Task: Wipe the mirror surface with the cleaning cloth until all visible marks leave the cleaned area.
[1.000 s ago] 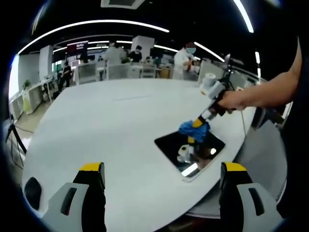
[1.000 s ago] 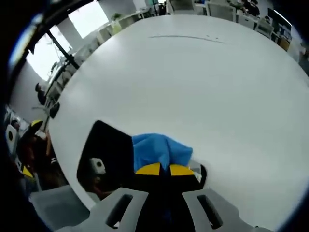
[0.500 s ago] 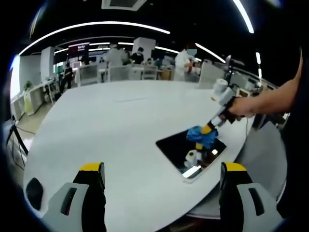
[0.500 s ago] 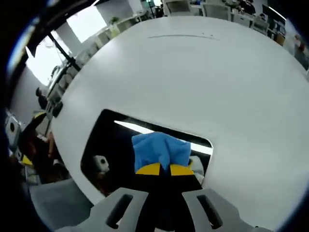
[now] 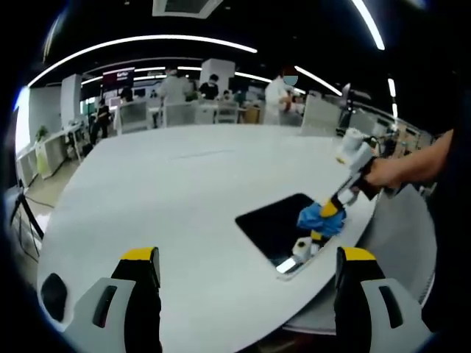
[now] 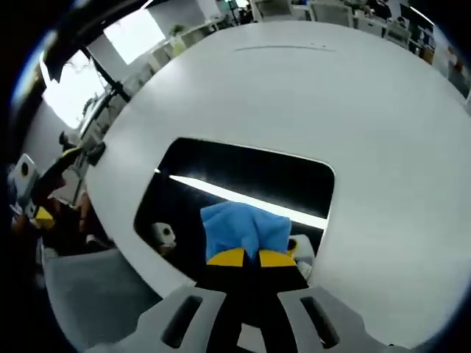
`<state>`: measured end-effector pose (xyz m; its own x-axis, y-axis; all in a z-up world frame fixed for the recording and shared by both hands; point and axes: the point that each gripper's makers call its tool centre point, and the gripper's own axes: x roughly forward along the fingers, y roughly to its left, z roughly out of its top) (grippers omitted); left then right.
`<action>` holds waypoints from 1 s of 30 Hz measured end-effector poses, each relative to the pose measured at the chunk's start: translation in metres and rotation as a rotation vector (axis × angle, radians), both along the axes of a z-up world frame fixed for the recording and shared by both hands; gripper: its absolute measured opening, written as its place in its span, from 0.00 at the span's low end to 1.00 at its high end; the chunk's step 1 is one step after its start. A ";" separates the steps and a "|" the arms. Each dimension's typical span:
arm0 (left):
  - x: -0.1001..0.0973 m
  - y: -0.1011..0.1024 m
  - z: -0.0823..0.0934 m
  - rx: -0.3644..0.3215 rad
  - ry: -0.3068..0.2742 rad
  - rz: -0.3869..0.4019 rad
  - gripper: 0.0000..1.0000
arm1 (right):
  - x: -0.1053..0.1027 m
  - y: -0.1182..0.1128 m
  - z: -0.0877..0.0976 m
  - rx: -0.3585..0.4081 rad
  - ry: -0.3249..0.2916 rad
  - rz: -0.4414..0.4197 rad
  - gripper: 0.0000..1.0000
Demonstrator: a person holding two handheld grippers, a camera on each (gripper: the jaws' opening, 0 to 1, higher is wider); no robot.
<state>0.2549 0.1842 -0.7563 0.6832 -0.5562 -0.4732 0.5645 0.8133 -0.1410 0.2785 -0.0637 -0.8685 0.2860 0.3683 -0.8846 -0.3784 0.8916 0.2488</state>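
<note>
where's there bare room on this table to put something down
Most of the white table is bare: the whole stretch from the mirror across to its far rim, and the strip between the mirror and the left gripper. The crowded spot is the mirror's near corner by the table edge, where the right gripper presses the blue cloth.

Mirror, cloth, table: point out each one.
Mirror (image 6: 250, 173): right gripper view, on the dark glass beyond the cloth.
Cloth (image 6: 243, 232): right gripper view, on the middle of the blue bunch held in the fingers.
Table (image 5: 169, 191): left gripper view, on the bare white top left of the mirror.
</note>
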 end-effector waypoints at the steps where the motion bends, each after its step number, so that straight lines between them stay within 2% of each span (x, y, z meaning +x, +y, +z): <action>1: -0.001 -0.001 0.000 0.000 -0.001 -0.001 1.00 | -0.005 -0.001 0.000 0.003 0.005 0.000 0.00; 8: -0.005 -0.001 0.000 0.000 -0.001 0.003 1.00 | -0.031 -0.002 0.000 0.017 0.030 0.003 0.00; 11: -0.006 -0.002 0.000 -0.001 -0.001 0.003 1.00 | -0.034 -0.002 0.000 0.019 0.035 0.006 0.00; 23: -0.005 -0.005 0.004 -0.005 -0.010 0.005 1.00 | -0.033 -0.005 0.000 0.025 0.039 0.016 0.00; 30: -0.006 -0.005 0.004 -0.003 -0.009 0.008 1.00 | -0.032 -0.021 0.000 0.018 0.038 -0.004 0.00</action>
